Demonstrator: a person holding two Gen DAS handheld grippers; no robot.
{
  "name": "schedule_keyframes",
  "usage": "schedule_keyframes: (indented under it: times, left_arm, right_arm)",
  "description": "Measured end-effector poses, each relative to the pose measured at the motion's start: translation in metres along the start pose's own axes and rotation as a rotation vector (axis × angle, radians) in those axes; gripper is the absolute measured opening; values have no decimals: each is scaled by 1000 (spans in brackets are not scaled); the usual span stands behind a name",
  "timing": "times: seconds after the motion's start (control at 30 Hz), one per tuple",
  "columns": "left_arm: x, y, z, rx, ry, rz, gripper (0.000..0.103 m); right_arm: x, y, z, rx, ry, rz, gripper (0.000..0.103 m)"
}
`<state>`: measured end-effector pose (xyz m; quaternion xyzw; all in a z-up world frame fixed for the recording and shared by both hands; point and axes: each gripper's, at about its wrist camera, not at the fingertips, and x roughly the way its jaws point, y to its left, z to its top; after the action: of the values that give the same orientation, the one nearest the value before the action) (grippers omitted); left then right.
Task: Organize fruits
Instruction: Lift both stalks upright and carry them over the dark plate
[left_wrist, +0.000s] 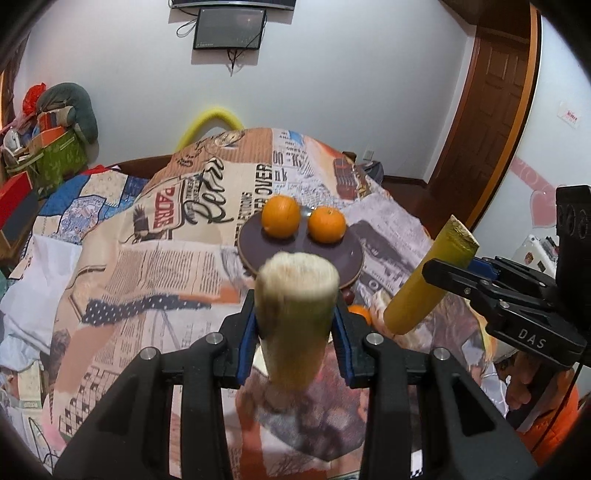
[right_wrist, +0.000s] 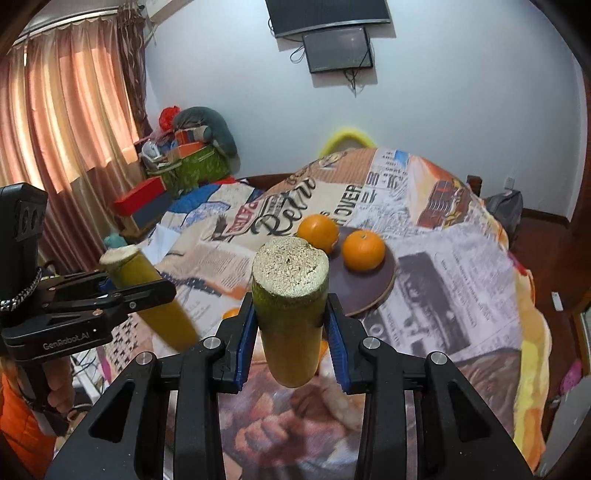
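My left gripper (left_wrist: 295, 332) is shut on a yellow-green sugarcane piece (left_wrist: 295, 314), held upright above the patterned cloth; it also shows in the right wrist view (right_wrist: 155, 291). My right gripper (right_wrist: 290, 332) is shut on a second sugarcane piece (right_wrist: 290, 314), seen tilted in the left wrist view (left_wrist: 424, 280). Beyond both, a dark round plate (left_wrist: 258, 247) (right_wrist: 369, 291) holds two oranges (left_wrist: 281, 216) (left_wrist: 327, 224), also seen in the right wrist view (right_wrist: 318, 232) (right_wrist: 364, 250). Another orange (left_wrist: 360, 313) lies on the cloth near the plate.
The table is covered by a newspaper-print cloth (left_wrist: 166, 240). Dark round fruit (left_wrist: 347, 294) lie by the plate's near edge. Boxes and bags (right_wrist: 184, 166) are stacked at the back left. A wooden door (left_wrist: 487, 110) stands at the right.
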<state>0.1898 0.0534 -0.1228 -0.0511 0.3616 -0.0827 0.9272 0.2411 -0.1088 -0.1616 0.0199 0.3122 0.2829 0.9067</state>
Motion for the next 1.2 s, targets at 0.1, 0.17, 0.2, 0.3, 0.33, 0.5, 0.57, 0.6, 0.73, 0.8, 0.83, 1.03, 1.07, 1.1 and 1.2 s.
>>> schedule_keyframes:
  times: [0.1, 0.17, 0.2, 0.3, 0.33, 0.5, 0.57, 0.6, 0.73, 0.8, 0.83, 1.03, 1.07, 1.1, 1.2]
  left_arm:
    - [4, -3, 7, 4, -11, -4, 36]
    - [8, -4, 11, 7, -14, -7, 36]
    - [10, -4, 13, 8, -14, -9, 36]
    - [20, -4, 20, 9, -16, -12, 36]
    - [24, -4, 23, 8, -15, -13, 36]
    - [40, 0, 31, 2, -10, -14, 36]
    - [47, 1, 34, 2, -6, -12, 36]
    - [50, 2, 35, 1, -4, -12, 36]
    - [67, 7, 38, -1, 13, -9, 36]
    - [75, 10, 40, -2, 22, -7, 36]
    - [79, 11, 41, -3, 24, -8, 36]
    - [97, 11, 48, 5, 33, -18, 36]
    - [100, 11, 49, 9, 34, -18, 36]
    - [102, 11, 50, 12, 36, -18, 36]
    - [111, 12, 52, 16, 47, -17, 36]
  right_arm:
    - [4, -6, 6, 2, -10, -10, 32]
    - [6, -11, 9, 4, -16, -11, 32]
    - [6, -12, 10, 4, -18, -12, 32]
    - [15, -18, 16, 9, -21, -14, 32]
    - [16, -19, 17, 9, -20, -14, 32]
    - [35, -26, 24, 7, -7, -13, 32]
    - [44, -28, 25, 3, 3, -12, 32]
    - [50, -29, 26, 0, 10, -12, 32]
    - [68, -33, 26, -15, 41, -6, 32]
    - [76, -34, 27, -18, 56, 4, 32]
    - [79, -34, 28, -19, 59, 9, 32]
    - [97, -35, 33, -41, 86, 37, 32]
    - [101, -35, 33, -43, 92, 41, 32]
    - [105, -35, 34, -45, 100, 43, 32]
    - [116, -38, 34, -47, 130, 50, 32]
